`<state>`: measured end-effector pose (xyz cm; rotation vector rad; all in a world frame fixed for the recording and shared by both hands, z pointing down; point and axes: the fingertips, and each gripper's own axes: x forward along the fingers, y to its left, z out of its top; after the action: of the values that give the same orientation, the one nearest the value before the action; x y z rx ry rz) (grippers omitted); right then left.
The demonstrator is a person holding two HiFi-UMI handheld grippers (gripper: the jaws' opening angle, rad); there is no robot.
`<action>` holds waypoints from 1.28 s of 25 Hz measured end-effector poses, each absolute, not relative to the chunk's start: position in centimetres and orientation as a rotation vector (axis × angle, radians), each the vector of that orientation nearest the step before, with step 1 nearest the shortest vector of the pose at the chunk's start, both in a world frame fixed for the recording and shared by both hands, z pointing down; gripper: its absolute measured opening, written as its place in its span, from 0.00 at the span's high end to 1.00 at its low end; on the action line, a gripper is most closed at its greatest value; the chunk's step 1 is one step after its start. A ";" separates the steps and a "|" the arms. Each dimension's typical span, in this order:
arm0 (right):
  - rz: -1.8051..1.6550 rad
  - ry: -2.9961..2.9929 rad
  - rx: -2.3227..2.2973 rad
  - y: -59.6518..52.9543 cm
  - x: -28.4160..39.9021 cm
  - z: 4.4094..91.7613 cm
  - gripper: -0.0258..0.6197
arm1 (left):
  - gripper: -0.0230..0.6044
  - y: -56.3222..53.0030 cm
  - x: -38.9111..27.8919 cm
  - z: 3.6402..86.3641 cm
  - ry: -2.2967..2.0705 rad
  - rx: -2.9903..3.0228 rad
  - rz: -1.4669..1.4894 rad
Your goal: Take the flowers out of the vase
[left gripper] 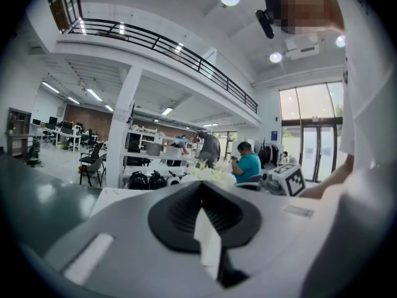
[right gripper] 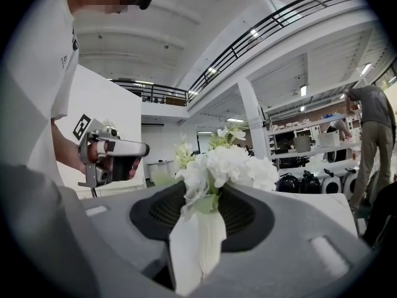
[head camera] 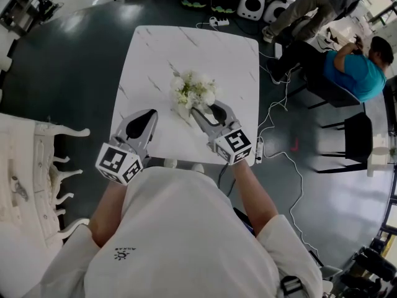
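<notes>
A bunch of white flowers (head camera: 194,90) with green leaves stands in a small white vase (head camera: 184,110) in the middle of the white marble table (head camera: 186,48). My right gripper (head camera: 205,109) reaches in level from the near side. In the right gripper view its jaws (right gripper: 208,191) hold the stems and leaves just above the vase (right gripper: 198,247), and the blooms (right gripper: 226,166) rise above them. My left gripper (head camera: 146,118) hovers left of the vase, apart from it, its jaws (left gripper: 200,184) together and empty. The flowers (left gripper: 211,174) show beyond its tips.
An ornate white chair (head camera: 37,166) stands left of the table. Cables and a power strip (head camera: 217,22) lie on the dark floor behind and to the right. People sit and stand at a desk (head camera: 353,67) at the back right, near a black chair (head camera: 356,135).
</notes>
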<state>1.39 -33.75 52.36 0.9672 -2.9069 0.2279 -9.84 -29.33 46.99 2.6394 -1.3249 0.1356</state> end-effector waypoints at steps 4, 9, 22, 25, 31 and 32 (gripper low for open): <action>0.228 -2.919 0.981 -33.7 1.7 52.0 0.75 | 0.98 -29.3 -9.6 47.1 -1.319 2.643 0.134; 0.218 -2.922 1.004 -33.9 2.1 51.6 0.83 | 0.98 -29.4 -9.5 46.9 -1.316 2.649 0.135; 0.170 -2.938 1.018 -33.9 2.0 50.3 0.89 | 0.98 -29.5 -9.7 46.8 -1.320 2.650 0.126; 0.148 -2.945 1.020 -33.8 2.0 49.8 0.90 | 0.98 -29.4 -9.7 46.8 -1.322 2.653 0.122; 0.112 -2.959 1.041 -33.9 1.9 48.4 0.91 | 0.98 -29.4 -9.9 46.6 -1.321 2.656 0.106; 0.105 -2.961 1.047 -34.0 1.9 48.1 0.91 | 0.98 -29.4 -9.9 46.5 -1.320 2.657 0.105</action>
<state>1.92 -34.01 48.11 1.0467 -2.9611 0.1050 -9.89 -29.39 46.54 2.6572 -1.3200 0.1046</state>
